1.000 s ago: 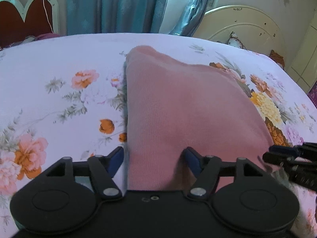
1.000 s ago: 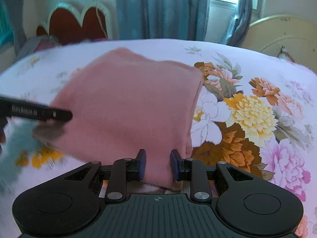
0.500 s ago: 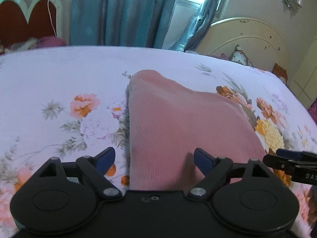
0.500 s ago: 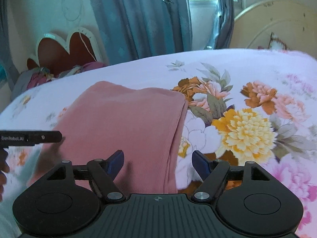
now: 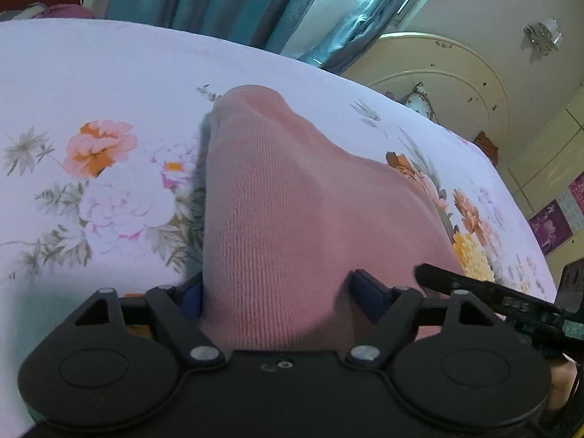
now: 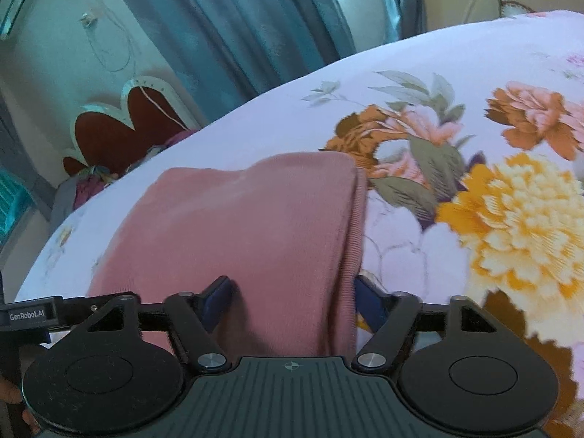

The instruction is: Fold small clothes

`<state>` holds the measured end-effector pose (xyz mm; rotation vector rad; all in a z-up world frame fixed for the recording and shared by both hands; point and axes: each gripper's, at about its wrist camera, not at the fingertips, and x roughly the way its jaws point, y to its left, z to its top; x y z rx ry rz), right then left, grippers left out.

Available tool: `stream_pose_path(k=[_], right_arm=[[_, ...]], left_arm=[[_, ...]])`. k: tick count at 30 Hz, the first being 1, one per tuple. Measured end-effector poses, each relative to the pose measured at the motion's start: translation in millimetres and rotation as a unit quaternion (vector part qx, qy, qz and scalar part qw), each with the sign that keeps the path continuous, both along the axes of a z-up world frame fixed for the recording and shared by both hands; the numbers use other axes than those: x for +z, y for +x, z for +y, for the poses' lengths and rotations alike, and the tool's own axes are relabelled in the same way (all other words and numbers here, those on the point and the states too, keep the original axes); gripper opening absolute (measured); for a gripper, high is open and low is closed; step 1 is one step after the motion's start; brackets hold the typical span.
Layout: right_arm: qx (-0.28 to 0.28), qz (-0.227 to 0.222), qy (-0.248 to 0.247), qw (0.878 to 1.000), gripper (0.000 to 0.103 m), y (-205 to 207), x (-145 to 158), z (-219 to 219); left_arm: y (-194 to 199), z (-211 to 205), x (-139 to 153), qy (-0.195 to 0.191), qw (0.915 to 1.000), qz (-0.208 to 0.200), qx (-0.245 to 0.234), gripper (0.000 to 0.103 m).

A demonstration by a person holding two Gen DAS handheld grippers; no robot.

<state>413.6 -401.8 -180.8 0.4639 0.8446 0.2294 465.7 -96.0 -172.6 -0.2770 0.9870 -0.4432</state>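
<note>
A folded pink knit garment [image 5: 292, 211] lies on the floral bedsheet [image 5: 91, 91]. My left gripper [image 5: 277, 295] is open, its blue pads [image 5: 365, 292] either side of the garment's near left edge. My right gripper [image 6: 292, 299] is open too, with the garment [image 6: 237, 233] between its pads at the near right edge, where the ribbed hem [image 6: 356, 237] shows. The right gripper's finger [image 5: 474, 288] shows at the right of the left wrist view. The left gripper's finger [image 6: 33, 315] shows at the left of the right wrist view.
The bed's cream headboard [image 5: 456, 84] stands at the far right. Teal curtains [image 5: 219, 3] hang by a window behind the bed. A red heart-shaped chair back [image 6: 120, 127] with clothes piled beside it stands past the bed's far left edge.
The right gripper opened from nearly shut on the garment's edge. Both grippers then drew closer to the garment, and both views tilted.
</note>
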Motion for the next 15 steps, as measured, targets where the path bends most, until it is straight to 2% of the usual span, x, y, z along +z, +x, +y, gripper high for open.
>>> stream_pose_path(k=[3, 4, 5, 7, 9, 15], right_arm=[[0.004, 0.002, -0.003, 1.000, 0.040, 2.4, 0.0, 3.8], [0.008, 0.006, 0.007, 1.000, 0.028, 3.0, -0.4, 3.4], [0.008, 0.012, 0.020, 1.000, 0.023, 2.9, -0.1, 3.2], [0.009, 0.009, 0.005, 1.000, 0.022, 2.4, 4.1, 8.3], [0.005, 0.000, 0.009, 1.000, 0.021, 0.2, 10.3, 11.4], [0.020, -0.026, 0.017, 0.999, 0.021, -3.9, 36.5, 25.4]], left_arm=[[0.9, -5.3, 2.6, 0.001, 1.0000, 0.000, -0.001, 0.064], [1.1, -6.5, 4.1, 0.004, 1.0000, -0.002, -0.001, 0.060], [0.1, -7.6, 6.6, 0.008, 0.9999, -0.006, -0.001, 0.056], [-2.6, -9.2, 13.3, 0.017, 0.9997, -0.017, -0.001, 0.044], [-5.7, -10.2, 20.4, 0.023, 0.9994, -0.026, 0.001, 0.038], [-15.1, -11.9, 42.5, 0.027, 0.9985, -0.046, -0.009, 0.034]])
